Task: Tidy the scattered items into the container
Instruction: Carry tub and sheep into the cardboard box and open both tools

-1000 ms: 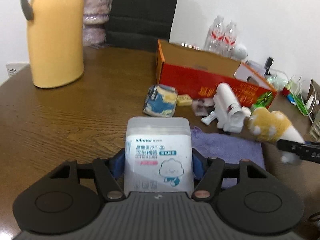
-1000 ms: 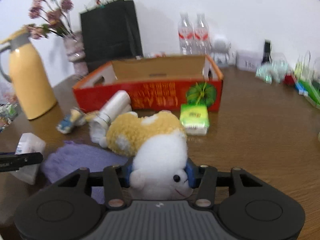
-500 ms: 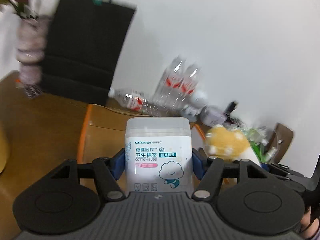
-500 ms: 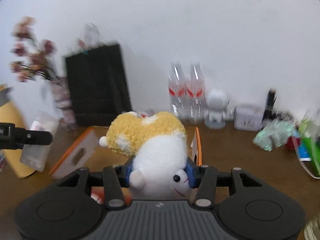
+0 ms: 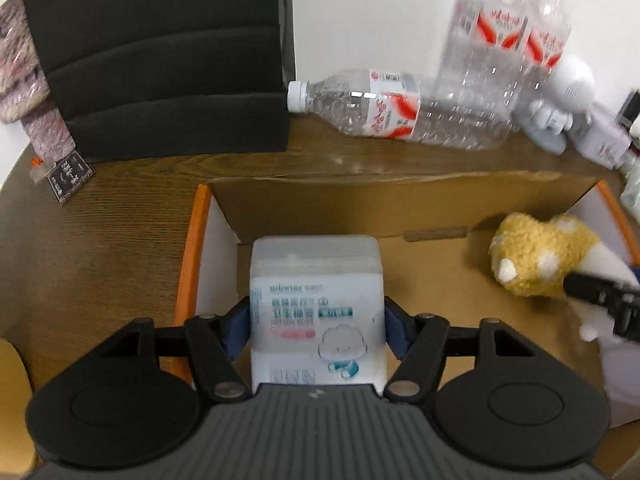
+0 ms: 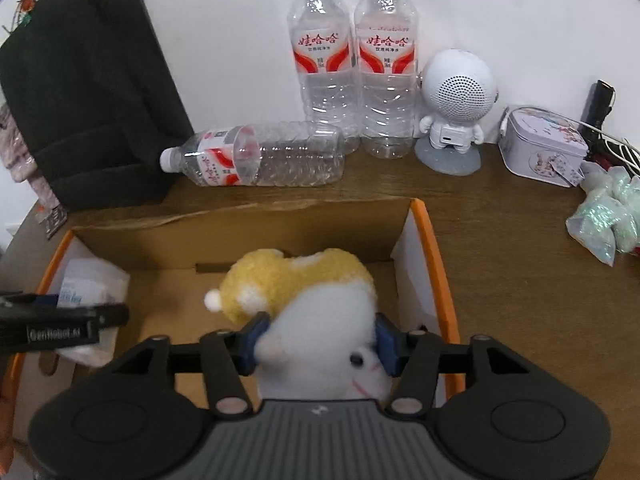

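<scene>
My left gripper [image 5: 318, 328] is shut on a clear cotton bud box [image 5: 316, 296] and holds it over the left part of the open cardboard box [image 5: 192, 248]. My right gripper [image 6: 318, 346] is shut on a yellow and white plush toy [image 6: 304, 284] and holds it over the right part of the same cardboard box [image 6: 438, 276]. The plush [image 5: 536, 256] shows at the right in the left wrist view. The cotton bud box [image 6: 90, 284] and the left gripper show at the left in the right wrist view.
Behind the box, one clear water bottle [image 6: 256, 156] lies on its side and two bottles [image 6: 352, 60] stand upright. A black bag [image 6: 88, 92] stands at the back left. A white robot speaker [image 6: 456, 108], a small tin [image 6: 540, 148] and a shiny packet [image 6: 604, 220] are at the right.
Both grippers have lifted their objects off the table, carried them up and forward, and now tilt down over the inside of the cardboard box.
</scene>
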